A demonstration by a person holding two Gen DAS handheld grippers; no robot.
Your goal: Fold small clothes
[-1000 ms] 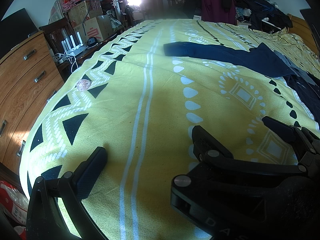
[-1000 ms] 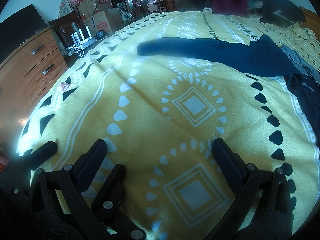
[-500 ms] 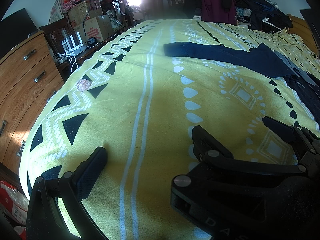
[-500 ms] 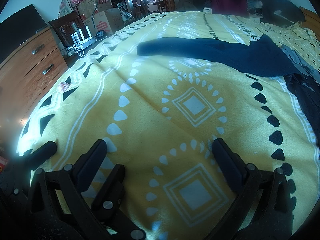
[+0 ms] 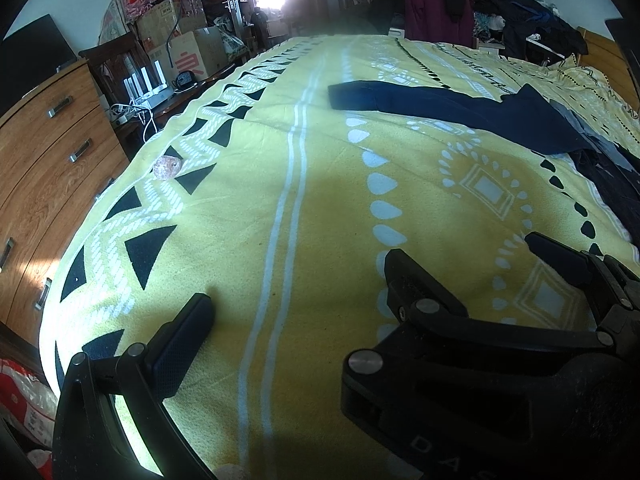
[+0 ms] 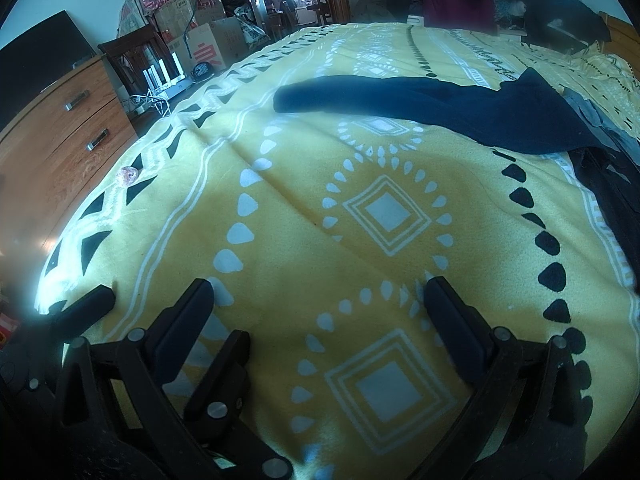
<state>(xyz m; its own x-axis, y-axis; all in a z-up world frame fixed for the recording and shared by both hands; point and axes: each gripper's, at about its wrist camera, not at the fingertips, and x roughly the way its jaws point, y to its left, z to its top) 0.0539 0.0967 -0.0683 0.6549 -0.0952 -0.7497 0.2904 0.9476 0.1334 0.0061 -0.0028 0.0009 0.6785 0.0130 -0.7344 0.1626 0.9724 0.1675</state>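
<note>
Resting wide open and empty low in frame, left gripper (image 5: 298, 276) and right gripper (image 6: 318, 300) are unmoved from a second ago; navy garment (image 6: 440, 108), upper right, is untouched, folding unstarted.

The yellow patterned blanket (image 6: 304, 240) looked like a soft, napped fleece, matt and slightly fuzzy, with shallow creases. The long dark navy garment (image 6: 440, 108) lying on it was a smooth, matt knit cloth. The left gripper (image 5: 296, 300) and the right gripper (image 6: 316, 292) were matt black plastic with finely textured pads (image 5: 180, 348) and dull silver metal rivets. The brown chest of drawers (image 5: 44, 160) showed semi-glossy wood grain and brushed metal handles. The small pinkish lump (image 5: 167, 167) at the blanket's edge seemed crinkled, perhaps plastic wrap. Brown cardboard boxes (image 6: 208, 44) looked dull and papery.
</note>
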